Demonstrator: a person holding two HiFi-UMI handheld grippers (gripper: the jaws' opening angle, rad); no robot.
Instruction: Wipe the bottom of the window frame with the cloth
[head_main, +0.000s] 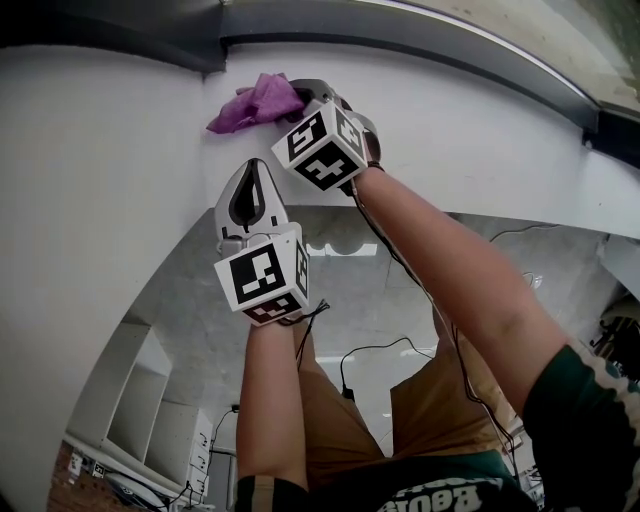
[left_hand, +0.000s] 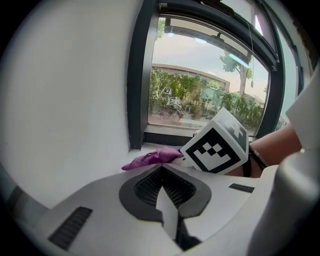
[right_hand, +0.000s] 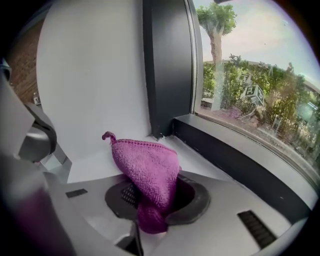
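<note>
Facing a white sill (head_main: 470, 130) under a dark frame (right_hand: 235, 160), looking out through the glass (left_hand: 200, 50) at trees (right_hand: 260, 100) and a low building (left_hand: 190, 72).

Reaching forward with the right hand-held gripper (head_main: 303, 95), clamping a purple cloth (head_main: 255, 100) between closed jaws. Pinching one bunched end of it deep in the jaws, letting the rest fan out past the tips in a loose knitted fold, off to the left in the head view. Laying that loose part on the sill near the frame's left corner, close to the bottom rail and to the upright post (right_hand: 165, 75).

Holding the left hand-held gripper (head_main: 252, 175) just behind the right one, nearer the body, over the front edge of the sill. Pressing its jaws together at the tips, carrying nothing between them. Pointing it toward the window, looking straight at the marker cube (left_hand: 215, 147) on the right hand-held gripper and at the cloth's loose end just beyond its own tips, apart from both.

Stretching both bare forearms (head_main: 450, 290) out toward the sill, the right one further than the left. Standing in tan shorts (head_main: 330, 420), well below both hand-held grippers in the head view.
</note>
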